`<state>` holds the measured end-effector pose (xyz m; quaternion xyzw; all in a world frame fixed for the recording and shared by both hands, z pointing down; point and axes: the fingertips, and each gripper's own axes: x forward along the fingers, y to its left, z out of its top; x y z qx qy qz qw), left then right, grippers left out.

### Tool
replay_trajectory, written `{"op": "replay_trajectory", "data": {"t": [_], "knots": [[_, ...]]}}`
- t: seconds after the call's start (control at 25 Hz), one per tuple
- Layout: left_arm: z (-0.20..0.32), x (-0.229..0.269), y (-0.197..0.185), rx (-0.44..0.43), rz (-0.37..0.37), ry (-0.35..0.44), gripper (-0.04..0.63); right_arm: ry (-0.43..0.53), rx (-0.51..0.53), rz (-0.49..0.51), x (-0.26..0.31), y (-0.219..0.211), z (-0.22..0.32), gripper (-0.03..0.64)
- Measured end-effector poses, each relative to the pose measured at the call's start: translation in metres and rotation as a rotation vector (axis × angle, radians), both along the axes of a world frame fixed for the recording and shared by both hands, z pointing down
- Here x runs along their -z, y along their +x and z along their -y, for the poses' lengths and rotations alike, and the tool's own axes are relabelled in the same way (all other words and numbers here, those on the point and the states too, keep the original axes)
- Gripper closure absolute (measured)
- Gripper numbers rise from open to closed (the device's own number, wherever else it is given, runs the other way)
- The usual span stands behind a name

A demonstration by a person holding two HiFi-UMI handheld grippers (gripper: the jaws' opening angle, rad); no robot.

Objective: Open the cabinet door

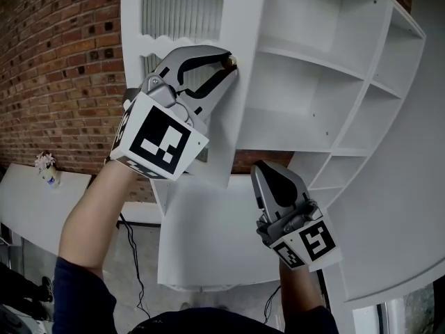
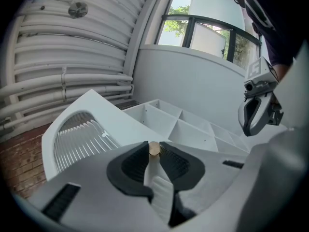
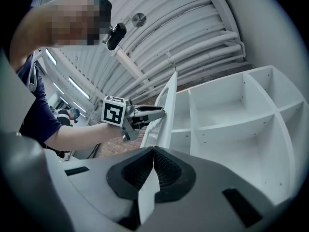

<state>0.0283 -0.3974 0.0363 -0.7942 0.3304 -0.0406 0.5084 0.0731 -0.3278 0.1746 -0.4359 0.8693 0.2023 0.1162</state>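
The white cabinet point(image 1: 316, 72) shows bare shelves, and its door point(image 1: 245, 26), with a ribbed glass pane point(image 1: 182, 7), stands swung out to the left. A small round tan knob point(image 1: 231, 62) sits at the door's free edge. My left gripper point(image 1: 228, 65) is shut on that knob; in the left gripper view the knob point(image 2: 154, 149) is pinched between the dark pads, with the door point(image 2: 79, 132) behind it. My right gripper point(image 1: 262, 169) hangs lower, below the open shelves, touching nothing. In the right gripper view its jaws point(image 3: 153, 150) meet with nothing between them.
A brick wall point(image 1: 55, 61) runs behind the door at the left. A white ledge point(image 1: 35, 207) there carries a small flower pot point(image 1: 46, 165). Another white panel point(image 1: 215, 235) lies below the door. A cable point(image 1: 135, 263) trails on the floor.
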Motion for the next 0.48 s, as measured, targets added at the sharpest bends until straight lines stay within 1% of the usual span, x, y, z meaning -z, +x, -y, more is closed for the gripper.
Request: {"op": "replay_trajectory", "data": {"t": [0.28, 0.48], "knots": [[-0.032, 0.002, -0.026, -0.032, -0.008, -0.005, 0.522, 0.007, 0.005, -0.003, 0.001, -0.019, -0.023, 0.594], [-0.057, 0.003, -0.050, -0.090, -0.026, -0.006, 0.522, 0.000, 0.015, -0.002, 0.000, -0.032, -0.034, 0.594]]}}
